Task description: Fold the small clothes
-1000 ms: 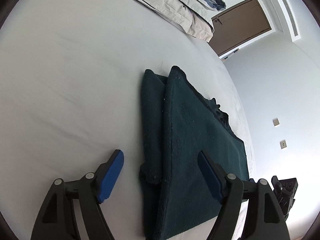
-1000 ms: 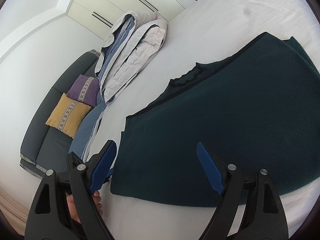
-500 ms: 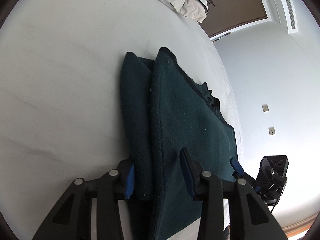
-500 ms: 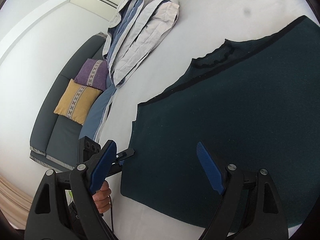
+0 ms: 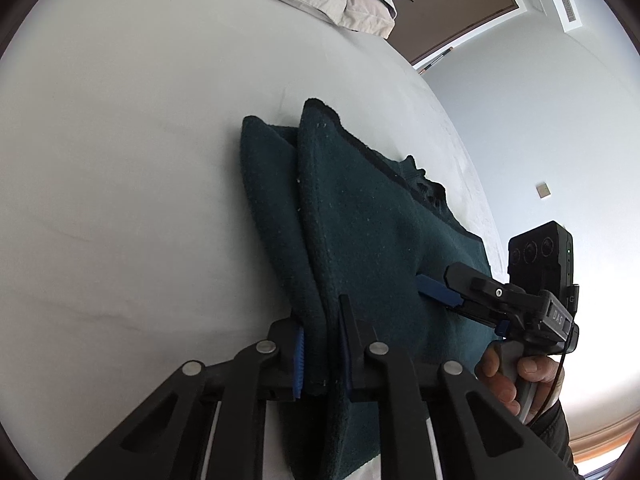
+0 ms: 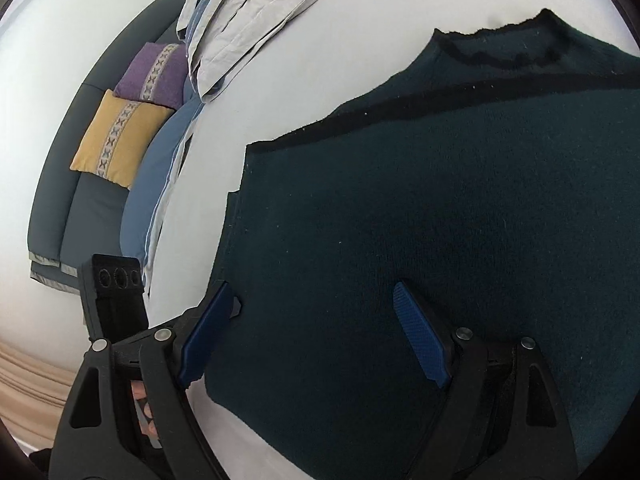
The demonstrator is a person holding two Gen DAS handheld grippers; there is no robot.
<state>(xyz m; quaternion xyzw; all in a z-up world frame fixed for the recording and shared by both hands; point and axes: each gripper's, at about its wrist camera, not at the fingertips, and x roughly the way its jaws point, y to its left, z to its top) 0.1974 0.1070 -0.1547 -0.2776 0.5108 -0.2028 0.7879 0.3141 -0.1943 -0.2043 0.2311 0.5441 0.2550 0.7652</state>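
The dark green sweater [image 5: 360, 240] lies flat on the white bed [image 5: 120, 160], already doubled over along one side, with its long axis running straight ahead of the left gripper [image 5: 322, 354] toward the far corners. That gripper's jaws are closed on the near end of the folded edge, the cloth pinched between the blue pads. The right gripper [image 6: 312, 340] is at the opposite near corner: its jaws stand wide apart, one over the sweater's face and one at the side edge beside the bare sheet, and the corner lies between and just ahead of them, not yet pinched. So the left hand is already on the cloth and the right is only poised; the next fold probably needs the right jaws to close on that corner so both near corners can be carried forward along the long axis toward the neckline [image 6: 500, 52]. Beyond the sweater lie folded bedding [image 6: 260, 20], a sofa [image 6: 72, 208] with two cushions [image 6: 116, 136], and a door [image 5: 452, 4].
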